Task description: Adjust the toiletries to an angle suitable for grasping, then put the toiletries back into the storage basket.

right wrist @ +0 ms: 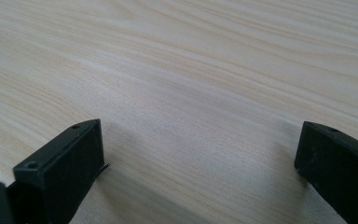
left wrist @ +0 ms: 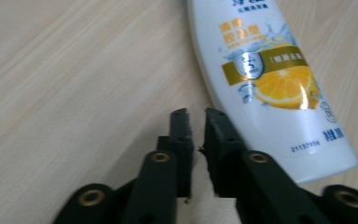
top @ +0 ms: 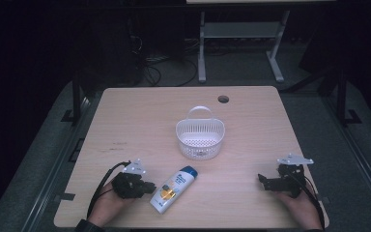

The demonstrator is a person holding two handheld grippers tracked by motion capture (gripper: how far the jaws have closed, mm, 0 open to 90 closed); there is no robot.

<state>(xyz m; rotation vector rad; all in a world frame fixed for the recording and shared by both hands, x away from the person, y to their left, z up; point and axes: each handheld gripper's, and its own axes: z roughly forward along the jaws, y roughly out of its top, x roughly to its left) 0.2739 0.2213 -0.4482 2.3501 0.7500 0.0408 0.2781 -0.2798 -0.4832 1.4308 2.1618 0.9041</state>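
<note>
Tabletop point(top: 140, 116) of pale wood carries everything, and its far half is bare apart from a small round hole near the far edge. White basket point(top: 200, 140) with a looped handle stands upright near the middle. Shampoo bottle point(top: 174, 188), white with a blue cap and an orange label, lies flat near the front edge, left of centre, cap pointing towards the basket. Left gripper point(top: 149, 186) rests just beside the bottle's base end; in the left gripper view its jaws stand only a narrow slit apart, with nothing between them, and the bottle point(left wrist: 270, 88) lies alongside the right-hand jaw. Right gripper point(top: 262, 181) sits near the front right corner, well apart from the bottle, its jaws spread wide over bare wood.

By my reading the pick-up has not begun: this is the approach. Next, the left jaws need to widen enough to straddle the bottle's body, then close across it before any lift towards the basket.
</note>
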